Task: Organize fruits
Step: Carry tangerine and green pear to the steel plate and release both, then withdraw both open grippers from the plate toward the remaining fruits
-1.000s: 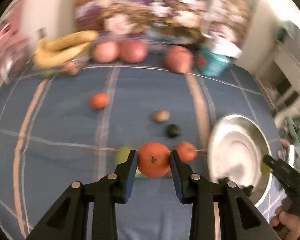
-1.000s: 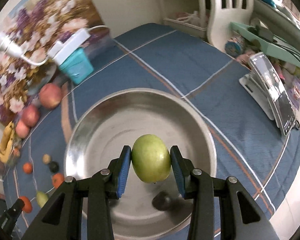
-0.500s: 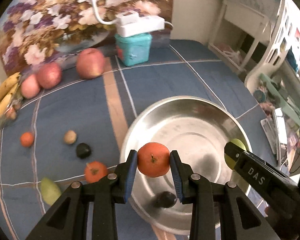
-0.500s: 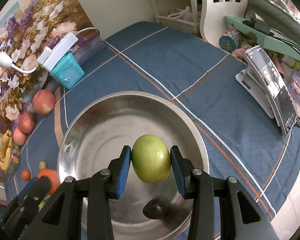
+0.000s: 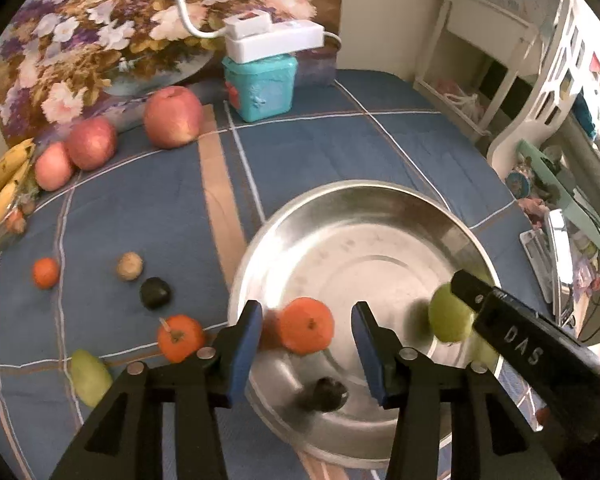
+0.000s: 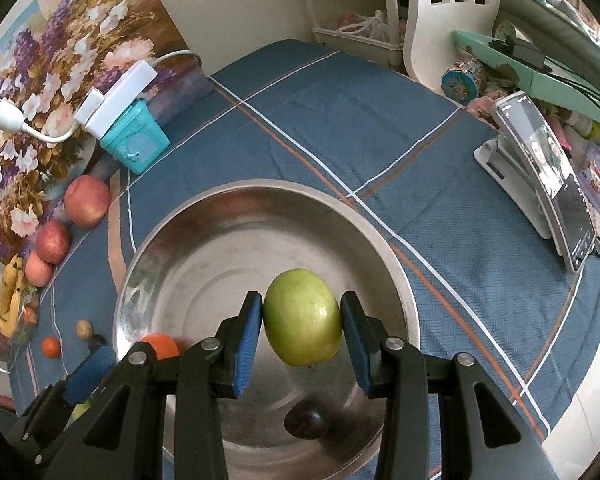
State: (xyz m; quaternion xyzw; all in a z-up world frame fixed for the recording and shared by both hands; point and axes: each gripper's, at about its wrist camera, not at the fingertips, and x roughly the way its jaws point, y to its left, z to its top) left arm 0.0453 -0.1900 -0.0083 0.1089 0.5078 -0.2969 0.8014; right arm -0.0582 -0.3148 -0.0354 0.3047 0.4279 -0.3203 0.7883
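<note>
Between spread left claw (image 5: pixel 306 344) pads, orange (image 5: pixel 307 325)

The left tool (image 5: pixel 306 354) stands wide open over the near rim of a steel bowl (image 5: pixel 364 216), an orange (image 5: pixel 307 330) between its blue pads, touching neither. A dark fruit (image 5: pixel 326 392) lies in the bowl at 6 o'clock. At 3 o'clock the right tool (image 5: pixel 466 298) holds a green apple (image 5: pixel 448 318). On the blue cloth at 9 o'clock lie a tangerine (image 5: pixel 180 338), a pear (image 5: pixel 90 376) and a dark avocado (image 5: pixel 155 293); red apples (image 5: pixel 172 117) sit at 11.
</note>
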